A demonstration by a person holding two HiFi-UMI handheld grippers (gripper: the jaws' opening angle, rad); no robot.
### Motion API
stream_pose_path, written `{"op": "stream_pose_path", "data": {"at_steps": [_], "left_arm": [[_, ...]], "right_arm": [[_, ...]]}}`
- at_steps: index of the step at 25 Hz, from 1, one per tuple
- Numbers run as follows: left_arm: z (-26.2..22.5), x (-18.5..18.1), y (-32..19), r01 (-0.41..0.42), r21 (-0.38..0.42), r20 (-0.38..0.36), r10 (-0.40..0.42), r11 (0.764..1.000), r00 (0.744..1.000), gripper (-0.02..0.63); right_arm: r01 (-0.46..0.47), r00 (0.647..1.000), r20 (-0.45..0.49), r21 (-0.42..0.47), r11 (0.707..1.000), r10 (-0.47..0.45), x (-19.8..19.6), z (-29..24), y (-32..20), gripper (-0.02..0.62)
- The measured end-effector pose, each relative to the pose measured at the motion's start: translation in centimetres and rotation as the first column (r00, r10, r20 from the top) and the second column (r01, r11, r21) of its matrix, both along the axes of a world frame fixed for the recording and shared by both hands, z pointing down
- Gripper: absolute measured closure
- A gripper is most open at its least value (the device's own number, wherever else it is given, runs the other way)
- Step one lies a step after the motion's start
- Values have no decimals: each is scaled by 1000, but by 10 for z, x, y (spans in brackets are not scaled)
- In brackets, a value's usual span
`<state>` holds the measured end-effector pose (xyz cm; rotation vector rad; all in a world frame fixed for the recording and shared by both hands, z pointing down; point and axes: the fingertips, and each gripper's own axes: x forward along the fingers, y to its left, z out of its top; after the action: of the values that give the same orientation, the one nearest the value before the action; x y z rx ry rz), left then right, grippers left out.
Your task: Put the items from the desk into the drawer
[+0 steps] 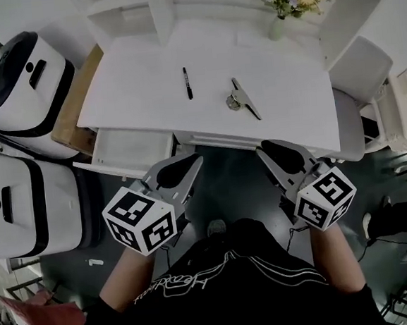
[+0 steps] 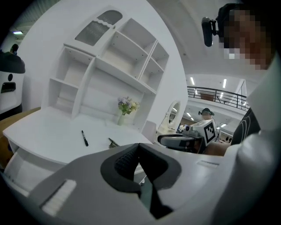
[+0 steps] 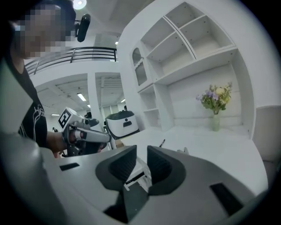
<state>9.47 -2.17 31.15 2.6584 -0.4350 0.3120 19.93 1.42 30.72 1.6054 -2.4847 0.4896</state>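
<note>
**Q:** Where are the task items located?
**A:** The pen (image 1: 187, 82) lies flat on the white surface (image 1: 132, 79). It is well ahead of the left gripper (image 1: 193, 162) and roughly in line with its jaws. The clip (image 1: 241, 100), a metal one, lies on the same surface ahead of the right gripper (image 1: 267, 150), slightly toward that gripper's left. Pen and clip lie apart from each other, and neither gripper touches them.

**Q:** Where is the drawer?
**A:** The drawer (image 1: 128, 149) stands pulled out from under the front edge of the surface. It is just ahead of the left gripper and off to its left.

**Q:** What is the state of each gripper?
**A:** Left gripper: jaws together, pads meeting, nothing between them. Right gripper: jaws parted by a narrow gap, nothing clamped. Both are held side by side, well apart, short of the surface's front edge and above the dark floor.

**Q:** What surrounds the work area?
**A:** A vase of flowers (image 1: 279, 13) stands at the far side of the surface, beyond the right gripper, next to the shelf unit (image 1: 161, 6). Two white cases (image 1: 23, 89) with black trim sit to the left of the left gripper. A white chair (image 1: 362, 70) stands ahead and to the right of the right gripper, beside the surface.
</note>
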Motion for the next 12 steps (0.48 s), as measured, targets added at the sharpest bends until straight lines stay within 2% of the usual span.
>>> {"op": "stream_pose_path", "data": {"at_steps": [2,12], "left_arm": [[9,1,-9,-2,-25,1,2,1000,1000,598],[18,9,-57,8,-70,46,-5,998,999,598]], "right_arm": [[-7,1000,-4,-14,1000,7,4,6,-13,482],[-89,989,-125,-75,993,79,40,44,-81,442]]}}
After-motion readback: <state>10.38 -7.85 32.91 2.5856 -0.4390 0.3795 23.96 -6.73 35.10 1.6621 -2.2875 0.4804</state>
